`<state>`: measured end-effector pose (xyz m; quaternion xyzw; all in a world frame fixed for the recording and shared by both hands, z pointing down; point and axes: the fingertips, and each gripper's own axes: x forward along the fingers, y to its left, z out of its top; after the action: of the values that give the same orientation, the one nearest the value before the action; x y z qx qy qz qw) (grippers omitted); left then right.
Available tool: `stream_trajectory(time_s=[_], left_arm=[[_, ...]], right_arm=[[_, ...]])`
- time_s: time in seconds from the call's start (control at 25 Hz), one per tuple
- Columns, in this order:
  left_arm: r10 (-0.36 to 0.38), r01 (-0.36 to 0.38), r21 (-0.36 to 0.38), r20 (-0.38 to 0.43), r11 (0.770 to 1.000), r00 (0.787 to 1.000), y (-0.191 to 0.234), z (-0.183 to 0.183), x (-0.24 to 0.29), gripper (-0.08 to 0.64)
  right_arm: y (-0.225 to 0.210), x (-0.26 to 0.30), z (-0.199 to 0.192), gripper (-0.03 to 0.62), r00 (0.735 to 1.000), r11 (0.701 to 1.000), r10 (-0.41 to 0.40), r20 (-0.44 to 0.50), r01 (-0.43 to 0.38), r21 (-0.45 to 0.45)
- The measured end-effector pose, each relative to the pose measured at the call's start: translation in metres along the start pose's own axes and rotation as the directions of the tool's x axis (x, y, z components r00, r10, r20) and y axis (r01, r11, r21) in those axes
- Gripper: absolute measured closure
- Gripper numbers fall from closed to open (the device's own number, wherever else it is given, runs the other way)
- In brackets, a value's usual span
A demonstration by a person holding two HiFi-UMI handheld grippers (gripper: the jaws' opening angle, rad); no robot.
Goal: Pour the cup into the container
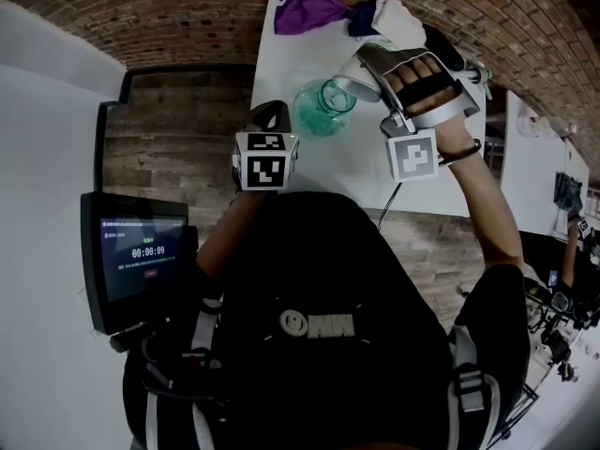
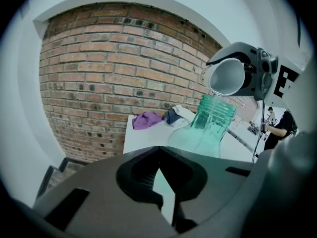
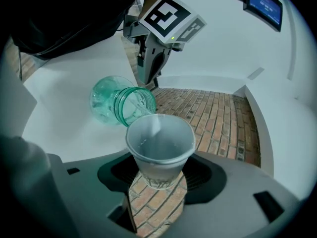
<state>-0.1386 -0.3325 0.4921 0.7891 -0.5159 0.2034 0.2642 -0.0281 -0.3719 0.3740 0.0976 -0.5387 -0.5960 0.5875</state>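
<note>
A green glass jar point(image 1: 322, 108) stands on the white table point(image 1: 281, 73). My right gripper point(image 1: 361, 73) is shut on a pale cup point(image 1: 349, 87), tipped with its rim over the jar's mouth. In the right gripper view the cup point(image 3: 159, 143) sits between the jaws of that gripper point(image 3: 159, 180) with clear liquid inside, and a thin stream runs into the jar point(image 3: 116, 105). The left gripper view shows the cup point(image 2: 228, 76) above the jar point(image 2: 210, 120). My left gripper point(image 1: 270, 115) hovers just left of the jar, its tips point(image 2: 158, 150) together, holding nothing.
A purple cloth point(image 1: 309, 9) and a dark and white cloth point(image 1: 380, 12) lie at the table's far end. A screen point(image 1: 141, 251) stands at the left over the brick floor point(image 1: 178, 148). Another person point(image 2: 280, 125) stands far off.
</note>
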Motion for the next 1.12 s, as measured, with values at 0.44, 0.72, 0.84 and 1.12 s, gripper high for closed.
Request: stream_trajectory(time_s=[0.44,0.72,0.84,1.12], left_arm=[[-0.001,0.001,0.003,-0.006,1.0,1.0,-0.001,0.001,0.0,0.56],[-0.004,0.004,0.012,-0.016,1.0,1.0,0.002,0.0,0.001,0.56],[-0.005,0.005,0.016,-0.023,1.0,1.0,0.005,-0.003,-0.001,0.56],[0.01,-0.009,0.022,-0.055,1.0,0.998,-0.004,-0.009,-0.001,0.56]], right_arm=[[0.013,0.001,0.005,0.321,0.997,0.981,0.042,0.061,-0.053,0.187],[0.014,0.002,0.009,0.321,0.978,0.711,0.029,0.208,-0.167,0.683],[0.02,0.004,0.001,0.321,0.961,0.434,-0.029,0.275,-0.236,0.869],[0.132,0.016,-0.036,0.321,0.966,-0.19,-0.069,0.249,-0.258,0.947]])
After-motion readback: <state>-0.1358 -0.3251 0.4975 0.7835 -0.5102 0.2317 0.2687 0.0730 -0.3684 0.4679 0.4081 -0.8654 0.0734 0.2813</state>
